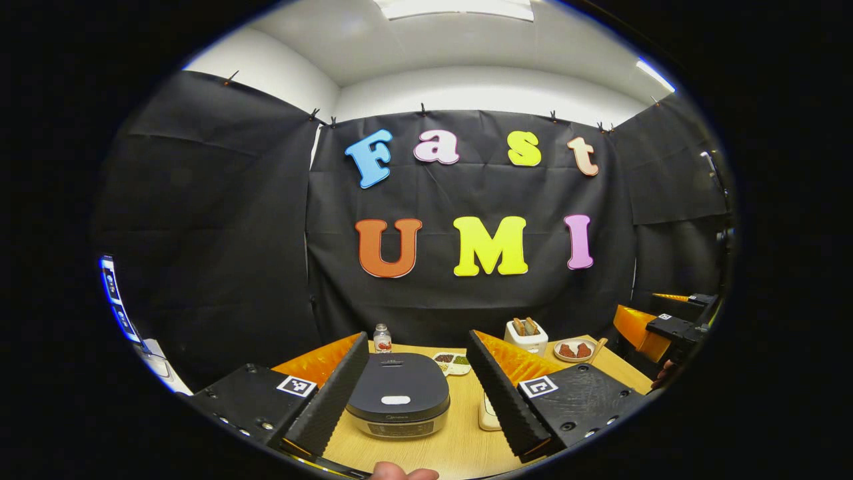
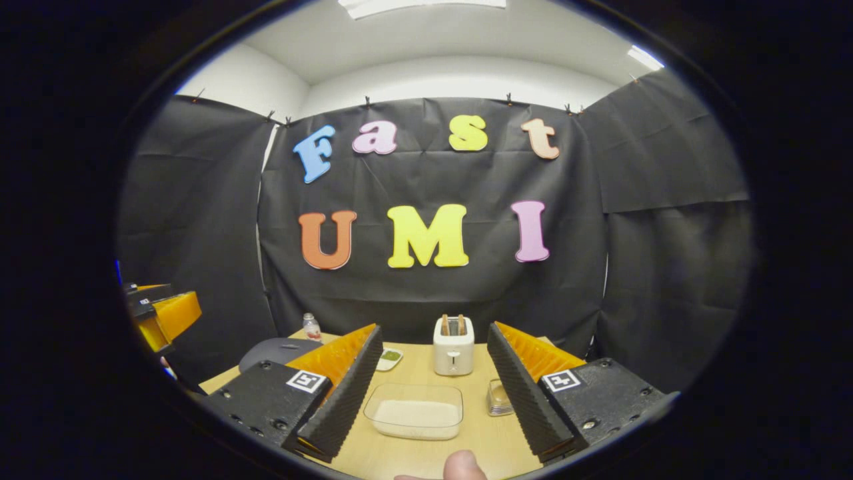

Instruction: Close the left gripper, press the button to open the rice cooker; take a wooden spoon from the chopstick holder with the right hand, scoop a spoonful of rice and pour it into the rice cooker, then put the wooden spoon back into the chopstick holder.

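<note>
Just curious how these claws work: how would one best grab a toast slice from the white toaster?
Probably by its top edge, from straight above: the toast slice stands upright in the toaster with just that part exposed to pinch.

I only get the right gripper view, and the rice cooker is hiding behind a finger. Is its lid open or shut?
Observer: Shut. In the left gripper view the rice cooker sits on the table with its dark lid flat down.
Operator: Where do I press to open it?
Observer: There is a pale oval button near the lid's front edge. It lies between the fingers of the left gripper, which are spread wide open and touch nothing.
</note>
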Demonstrator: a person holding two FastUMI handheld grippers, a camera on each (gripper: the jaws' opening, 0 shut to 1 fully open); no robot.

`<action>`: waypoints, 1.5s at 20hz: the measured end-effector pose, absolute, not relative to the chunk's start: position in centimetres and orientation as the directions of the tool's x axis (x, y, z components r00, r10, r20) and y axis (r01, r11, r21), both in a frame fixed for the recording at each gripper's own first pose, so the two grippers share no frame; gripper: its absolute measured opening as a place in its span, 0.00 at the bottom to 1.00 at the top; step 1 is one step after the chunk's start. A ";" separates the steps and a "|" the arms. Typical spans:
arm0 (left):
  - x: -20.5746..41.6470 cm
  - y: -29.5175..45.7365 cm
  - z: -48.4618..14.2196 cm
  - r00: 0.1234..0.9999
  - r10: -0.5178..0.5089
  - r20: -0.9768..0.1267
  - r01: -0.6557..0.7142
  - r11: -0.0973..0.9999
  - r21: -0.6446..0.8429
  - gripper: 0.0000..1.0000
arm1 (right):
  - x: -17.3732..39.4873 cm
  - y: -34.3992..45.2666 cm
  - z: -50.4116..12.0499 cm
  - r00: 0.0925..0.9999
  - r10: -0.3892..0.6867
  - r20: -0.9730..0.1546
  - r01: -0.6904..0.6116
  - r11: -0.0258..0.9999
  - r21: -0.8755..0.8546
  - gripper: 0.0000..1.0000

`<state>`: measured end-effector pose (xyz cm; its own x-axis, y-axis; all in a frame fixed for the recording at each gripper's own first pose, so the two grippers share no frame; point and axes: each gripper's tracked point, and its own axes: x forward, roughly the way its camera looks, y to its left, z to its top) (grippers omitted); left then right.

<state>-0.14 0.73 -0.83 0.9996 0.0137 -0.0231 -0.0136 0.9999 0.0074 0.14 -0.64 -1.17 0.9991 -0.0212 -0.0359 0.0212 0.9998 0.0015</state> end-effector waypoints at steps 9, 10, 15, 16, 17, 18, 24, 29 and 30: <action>0.6 1.0 -3.0 0.995 0.026 -0.099 -0.027 1.000 -0.007 0.95 | 1.2 -2.0 -1.8 0.998 -0.034 -0.046 0.033 0.999 -0.013 1.00; 0.8 1.0 -3.7 0.992 0.024 -0.125 -0.026 1.000 -0.011 0.95 | 1.6 -2.2 -1.7 0.998 -0.035 -0.048 0.035 0.999 -0.016 1.00; 2.5 1.8 -8.0 0.953 0.033 -0.301 -0.049 0.998 -0.046 0.95 | 4.0 -3.9 -2.4 0.996 -0.049 -0.070 0.048 0.999 -0.022 1.00; 2.9 1.8 -9.0 0.939 0.030 -0.342 -0.052 0.997 -0.056 0.96 | 4.5 -4.4 -2.5 0.996 -0.056 -0.075 0.054 0.998 -0.022 1.00; 3.6 2.0 -10.1 0.923 0.027 -0.384 -0.056 0.996 -0.064 0.96 | 5.0 -4.9 -2.7 0.995 -0.063 -0.079 0.061 0.998 -0.026 1.00; 4.2 2.2 -11.0 0.905 0.024 -0.424 -0.061 0.995 -0.074 0.95 | 5.5 -5.6 -2.7 0.994 -0.071 -0.081 0.069 0.997 -0.030 1.00; 6.8 3.2 -17.5 0.728 -0.040 -0.684 -0.104 0.980 -0.168 0.75 | 8.5 -9.4 -3.3 0.987 -0.123 -0.101 0.123 0.992 -0.013 0.95; 9.2 4.1 -20.7 0.644 -0.058 -0.763 -0.091 0.984 -0.151 0.32 | 9.5 -12.0 -4.5 0.977 -0.172 -0.126 0.173 0.985 0.001 1.00; 9.3 4.1 -21.3 0.631 -0.056 -0.774 -0.100 0.983 -0.153 0.16 | 9.7 -12.3 -4.6 0.975 -0.179 -0.129 0.181 0.984 0.001 1.00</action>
<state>9.26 4.14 -21.30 0.6312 -0.0558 -0.7736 -0.1005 0.9831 -0.1529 9.65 -12.29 -4.56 0.9753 -0.1790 -0.1294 0.1807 0.9835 0.0015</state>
